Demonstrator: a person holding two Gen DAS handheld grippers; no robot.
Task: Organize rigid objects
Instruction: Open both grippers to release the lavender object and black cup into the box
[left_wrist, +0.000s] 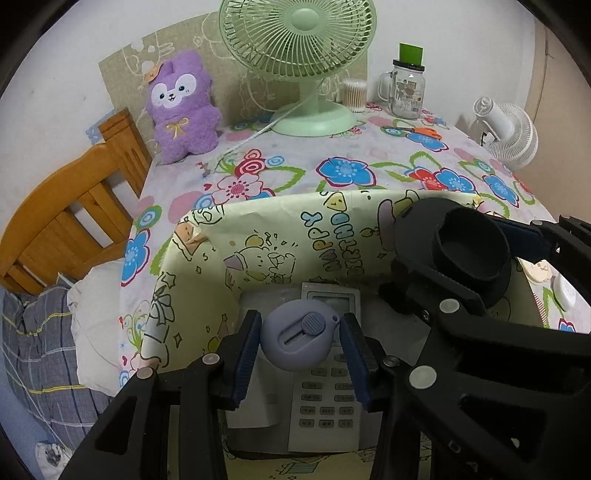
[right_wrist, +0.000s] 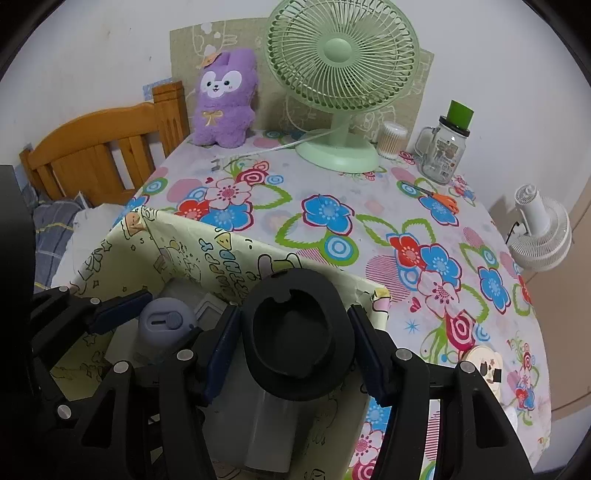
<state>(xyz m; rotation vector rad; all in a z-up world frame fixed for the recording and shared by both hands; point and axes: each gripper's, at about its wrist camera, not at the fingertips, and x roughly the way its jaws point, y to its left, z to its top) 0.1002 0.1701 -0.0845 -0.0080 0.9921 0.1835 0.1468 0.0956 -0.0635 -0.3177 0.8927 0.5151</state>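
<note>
My left gripper (left_wrist: 300, 341) is shut on a small purple-grey round box cutter (left_wrist: 295, 338) and holds it over the open yellow cartoon-print box (left_wrist: 280, 229). A white remote control (left_wrist: 327, 373) lies in the box below it. My right gripper (right_wrist: 295, 332) is shut on a black round holder (right_wrist: 297, 334), also over the box (right_wrist: 177, 254). The right gripper and the black holder (left_wrist: 469, 247) show at the right in the left wrist view. The left gripper with the cutter (right_wrist: 166, 321) shows at the left in the right wrist view.
The box stands on a table with a flowered cloth (right_wrist: 332, 221). At the back are a purple plush (right_wrist: 225, 99), a green fan (right_wrist: 343, 85), a cotton-swab tub (right_wrist: 393, 140), a glass jar (right_wrist: 443, 147) and orange scissors (right_wrist: 439, 197). A white fan (right_wrist: 543, 232) is right, a wooden bed (left_wrist: 70, 214) left.
</note>
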